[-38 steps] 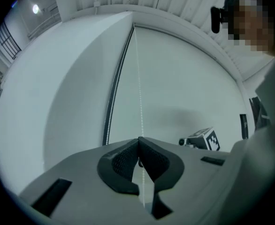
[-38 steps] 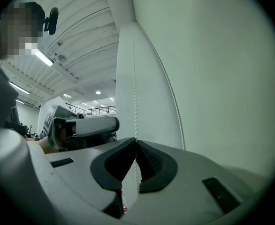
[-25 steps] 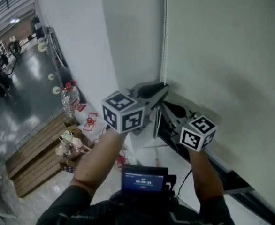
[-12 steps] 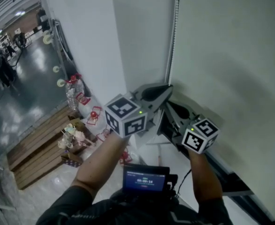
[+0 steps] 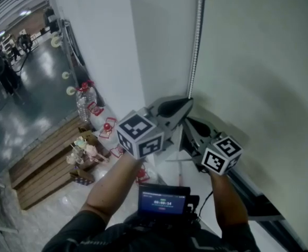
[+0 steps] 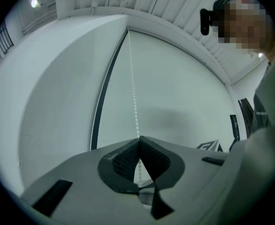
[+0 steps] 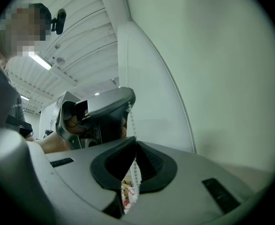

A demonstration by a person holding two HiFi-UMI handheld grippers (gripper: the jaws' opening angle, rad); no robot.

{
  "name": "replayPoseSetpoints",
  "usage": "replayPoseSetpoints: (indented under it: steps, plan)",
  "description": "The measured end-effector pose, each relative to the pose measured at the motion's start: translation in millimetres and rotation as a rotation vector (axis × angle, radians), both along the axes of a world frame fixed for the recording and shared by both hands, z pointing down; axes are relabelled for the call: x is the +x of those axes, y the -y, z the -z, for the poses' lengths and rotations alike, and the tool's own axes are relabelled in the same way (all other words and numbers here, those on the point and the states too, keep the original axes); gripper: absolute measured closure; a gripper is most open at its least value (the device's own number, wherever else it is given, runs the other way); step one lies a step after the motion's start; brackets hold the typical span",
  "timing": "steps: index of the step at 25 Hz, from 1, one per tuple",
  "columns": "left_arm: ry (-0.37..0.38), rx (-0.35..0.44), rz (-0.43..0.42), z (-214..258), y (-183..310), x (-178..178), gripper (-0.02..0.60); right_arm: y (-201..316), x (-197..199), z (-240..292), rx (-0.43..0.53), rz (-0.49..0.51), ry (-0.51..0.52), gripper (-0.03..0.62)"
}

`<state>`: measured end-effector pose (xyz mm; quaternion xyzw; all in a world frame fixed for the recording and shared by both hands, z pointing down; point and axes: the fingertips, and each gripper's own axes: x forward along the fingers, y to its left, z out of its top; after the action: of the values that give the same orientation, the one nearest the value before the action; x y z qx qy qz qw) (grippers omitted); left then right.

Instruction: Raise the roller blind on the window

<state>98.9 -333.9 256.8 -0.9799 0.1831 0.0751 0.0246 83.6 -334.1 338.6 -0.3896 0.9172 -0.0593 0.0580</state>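
Roller blind (image 5: 259, 62) hangs lowered beside the white wall (image 5: 101, 46), with its bead chain (image 5: 196, 41) running down the left edge. Left gripper (image 5: 187, 102) has just been closing its fingers and now pinches the chain. Right gripper (image 5: 187, 122) sits just below, its fingers clamped on the same chain.

water bottle (image 5: 84, 104) by wall (image 5: 104, 46) | wooden pallets (image 5: 41, 164) on floor (image 5: 30, 106) (glossy) | lit screen (image 5: 163, 200)

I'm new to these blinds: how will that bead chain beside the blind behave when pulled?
Probably floppy: the bead chain looks like small linked beads, straight only under tension. Likely light, being so thin. The small round beads might slip, though the right gripper is shut on it.
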Motion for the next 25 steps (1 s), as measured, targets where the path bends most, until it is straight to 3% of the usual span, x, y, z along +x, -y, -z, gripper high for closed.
replayPoseSetpoints:
  steps: [7,25]
  plan:
    - [0.012,0.017,0.018,-2.5,-2.0,-3.1,0.580,-2.0,-2.1,-13.3,-0.037,-0.007,-0.017,0.591]
    - [0.115,-0.045,0.055,-77.4,-3.0,-4.7,0.580,-2.2,0.6,-81.7,-0.196,-0.053,-0.052,0.591]
